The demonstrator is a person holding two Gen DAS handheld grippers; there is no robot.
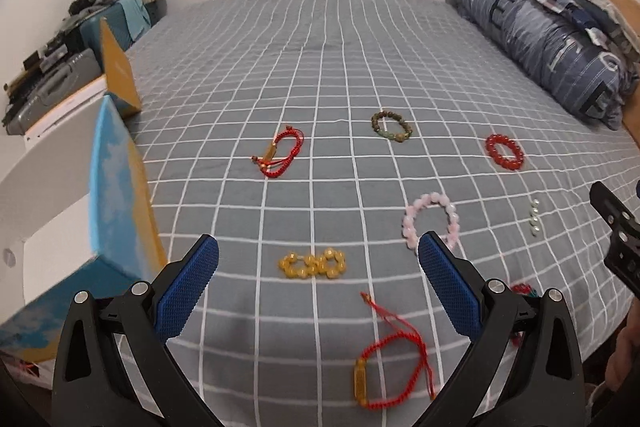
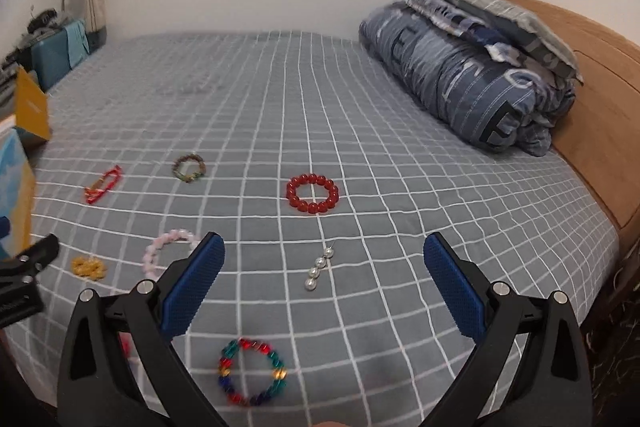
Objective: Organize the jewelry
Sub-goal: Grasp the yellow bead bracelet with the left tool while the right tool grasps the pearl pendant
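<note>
Both tools are held above the near edge of the bed [image 2: 360, 107], nothing gripped. The left gripper [image 1: 318, 259] is spread wide, with the yellow bead bracelet [image 1: 313, 263] lying between its blue pads and the red cord bracelet [image 1: 390, 371] nearer the bed's edge. The right gripper [image 2: 323, 259] is likewise spread, with the pearl string [image 2: 318, 273] between its pads and the multicoloured bracelet [image 2: 252, 373] below. 4 more pieces lie farther in; the open blue box [image 1: 116, 195] stands at the left edge. A descent straight onto 1 piece seems best, the pads being closed across the beads, not the sheet, so that fabric is not pinched.
</note>
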